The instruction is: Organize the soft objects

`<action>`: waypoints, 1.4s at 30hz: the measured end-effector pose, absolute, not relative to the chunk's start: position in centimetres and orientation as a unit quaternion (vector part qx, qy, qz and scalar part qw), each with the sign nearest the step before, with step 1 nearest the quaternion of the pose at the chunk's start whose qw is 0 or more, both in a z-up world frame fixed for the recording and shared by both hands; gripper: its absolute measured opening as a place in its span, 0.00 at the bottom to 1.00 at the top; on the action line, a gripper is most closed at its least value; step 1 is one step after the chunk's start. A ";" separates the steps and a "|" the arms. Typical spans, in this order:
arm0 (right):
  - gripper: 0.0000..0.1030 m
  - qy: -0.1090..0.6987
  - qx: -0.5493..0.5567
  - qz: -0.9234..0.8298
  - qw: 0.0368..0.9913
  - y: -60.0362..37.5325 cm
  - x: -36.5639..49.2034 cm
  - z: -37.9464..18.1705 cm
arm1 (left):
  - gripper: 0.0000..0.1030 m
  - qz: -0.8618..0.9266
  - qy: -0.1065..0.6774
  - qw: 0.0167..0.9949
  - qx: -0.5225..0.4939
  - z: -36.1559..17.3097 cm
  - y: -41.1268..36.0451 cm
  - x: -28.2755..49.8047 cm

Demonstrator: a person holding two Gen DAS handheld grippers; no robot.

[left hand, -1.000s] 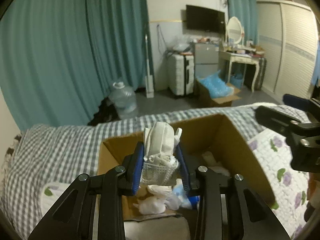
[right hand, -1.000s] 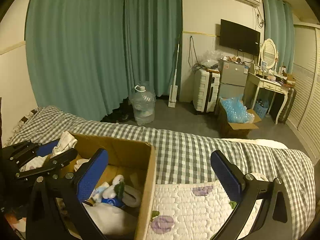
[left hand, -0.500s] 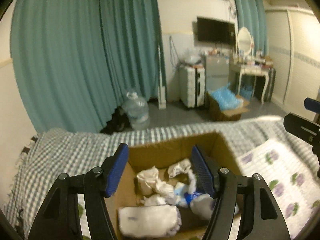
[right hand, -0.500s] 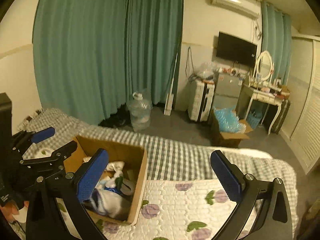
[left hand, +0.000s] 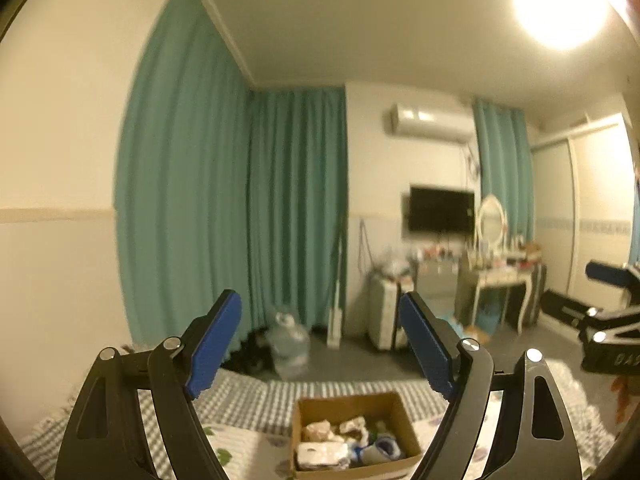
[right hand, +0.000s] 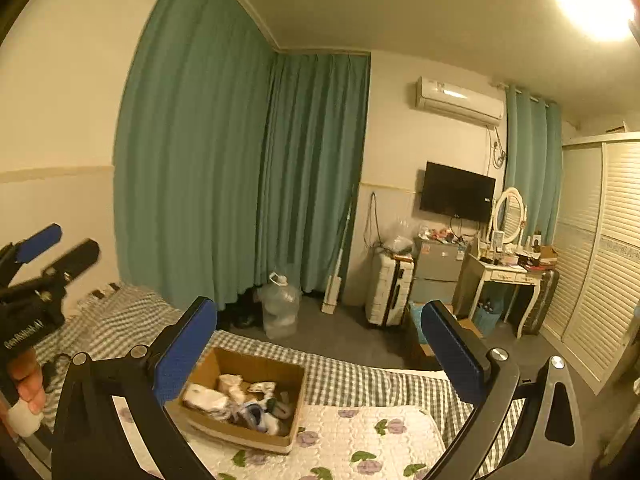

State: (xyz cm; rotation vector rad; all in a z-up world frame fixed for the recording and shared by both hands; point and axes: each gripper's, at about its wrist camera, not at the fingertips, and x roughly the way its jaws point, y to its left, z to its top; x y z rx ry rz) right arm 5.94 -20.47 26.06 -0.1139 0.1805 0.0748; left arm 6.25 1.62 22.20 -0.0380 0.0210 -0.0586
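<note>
A brown cardboard box point(left hand: 396, 404) point(right hand: 298, 376) sits on the bed, far below both grippers. Inside it lie several soft white and blue items point(left hand: 340, 442) point(right hand: 236, 398), rolled and crumpled. My left gripper point(left hand: 320, 344) is open and empty, held high above the box; it also shows at the left edge of the right wrist view point(right hand: 60, 246). My right gripper point(right hand: 320, 350) is open and empty, high over the bed; it also shows at the right edge of the left wrist view point(left hand: 580, 288).
The bed has a grey checked sheet point(right hand: 360, 380) and a white flowered quilt point(right hand: 360, 436). On the floor beyond stand a water jug point(right hand: 280, 308), a white suitcase point(right hand: 388, 292), a small fridge point(right hand: 436, 272) and a dressing table point(right hand: 508, 276). Teal curtains point(right hand: 240, 180) cover the far wall.
My left gripper let go of the white rolled item, which now lies in the box. Both grippers have risen far up and back from the box.
</note>
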 end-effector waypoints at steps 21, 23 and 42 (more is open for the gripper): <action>1.00 0.139 0.009 0.050 0.989 -19.3 4.9 4.0 | 0.87 -0.019 0.064 0.998 0.002 4.8 1.7 4.4; 1.00 0.151 0.016 0.046 0.987 -19.7 5.8 2.5 | 0.87 -0.017 0.076 0.997 0.018 3.5 1.3 4.8; 1.00 0.160 0.020 0.043 0.986 -19.9 6.5 1.2 | 0.87 -0.029 0.120 0.992 0.021 0.3 0.7 5.4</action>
